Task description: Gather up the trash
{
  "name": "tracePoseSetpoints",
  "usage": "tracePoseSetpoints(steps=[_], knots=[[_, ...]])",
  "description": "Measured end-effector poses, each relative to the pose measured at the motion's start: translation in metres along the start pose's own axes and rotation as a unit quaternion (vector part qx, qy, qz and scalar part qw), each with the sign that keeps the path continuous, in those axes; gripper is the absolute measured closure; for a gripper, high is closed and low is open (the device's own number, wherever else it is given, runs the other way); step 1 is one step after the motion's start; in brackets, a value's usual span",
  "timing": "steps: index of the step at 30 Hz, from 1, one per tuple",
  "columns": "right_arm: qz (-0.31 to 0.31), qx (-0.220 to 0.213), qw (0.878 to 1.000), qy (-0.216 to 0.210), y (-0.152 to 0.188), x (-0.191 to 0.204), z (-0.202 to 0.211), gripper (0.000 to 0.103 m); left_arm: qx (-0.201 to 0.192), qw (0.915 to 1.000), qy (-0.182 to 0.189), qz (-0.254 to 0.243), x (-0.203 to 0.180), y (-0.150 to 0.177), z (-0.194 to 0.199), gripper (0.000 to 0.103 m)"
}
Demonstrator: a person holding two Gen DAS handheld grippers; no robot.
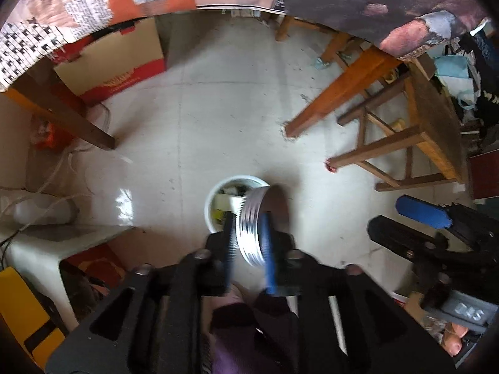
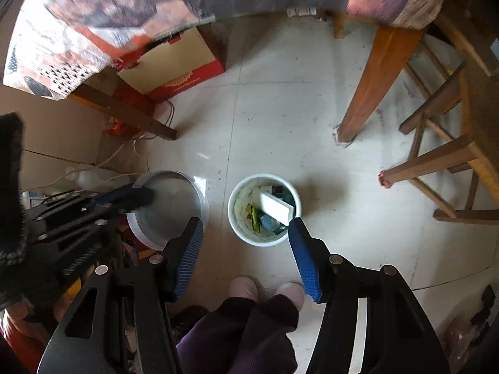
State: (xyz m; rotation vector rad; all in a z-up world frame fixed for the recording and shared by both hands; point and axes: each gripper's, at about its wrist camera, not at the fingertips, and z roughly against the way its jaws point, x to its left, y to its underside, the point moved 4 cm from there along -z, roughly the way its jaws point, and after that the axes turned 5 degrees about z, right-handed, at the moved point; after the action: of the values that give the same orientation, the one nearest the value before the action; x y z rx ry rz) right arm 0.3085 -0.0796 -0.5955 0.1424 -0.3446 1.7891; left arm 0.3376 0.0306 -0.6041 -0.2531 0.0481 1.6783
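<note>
The bin (image 2: 264, 209) stands on the floor (image 2: 280, 109) just ahead of the right gripper's fingers (image 2: 304, 249), with trash inside it. The tin (image 1: 254, 226) sits between the left gripper's fingers (image 1: 268, 246), above the bin's near rim. A box (image 2: 174, 65) lies under the table (image 2: 93, 31), far ahead and left.

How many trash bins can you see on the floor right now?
1. The white trash bin stands on the tiled floor ahead of the person's feet, with trash inside. The left gripper holds a metal tin above it. Others may be hidden under the table.
</note>
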Motion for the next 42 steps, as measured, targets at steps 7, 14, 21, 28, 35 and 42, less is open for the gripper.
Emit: tracePoseSetpoints(steps=[7,14,21,28,35,42], knots=[[0.000,-0.021,1.000,0.000,-0.003,0.005,0.061,0.050,-0.008,0.9995,-0.005,0.030,-0.013,0.002,0.059,0.070],[0.017,-0.060,0.998,-0.002,0.001,0.024,0.148,0.050,-0.066,0.9974,-0.019,0.023,-0.040,0.017,0.170,0.070],[0.055,-0.118,0.991,0.020,0.013,0.050,0.243,0.050,-0.148,0.9887,0.010,0.020,-0.066,0.046,0.295,0.070],[0.072,-0.215,0.974,0.017,0.043,0.087,0.346,0.050,-0.244,0.9691,0.025,-0.024,-0.091,0.093,0.413,0.070],[0.090,-0.333,0.938,0.031,0.098,0.141,0.438,0.050,-0.351,0.9337,0.032,-0.062,-0.098,0.167,0.513,0.059],[0.120,-0.396,0.909,0.045,0.152,0.181,0.478,0.039,-0.429,0.9006,0.039,-0.058,-0.088,0.242,0.578,0.038]])
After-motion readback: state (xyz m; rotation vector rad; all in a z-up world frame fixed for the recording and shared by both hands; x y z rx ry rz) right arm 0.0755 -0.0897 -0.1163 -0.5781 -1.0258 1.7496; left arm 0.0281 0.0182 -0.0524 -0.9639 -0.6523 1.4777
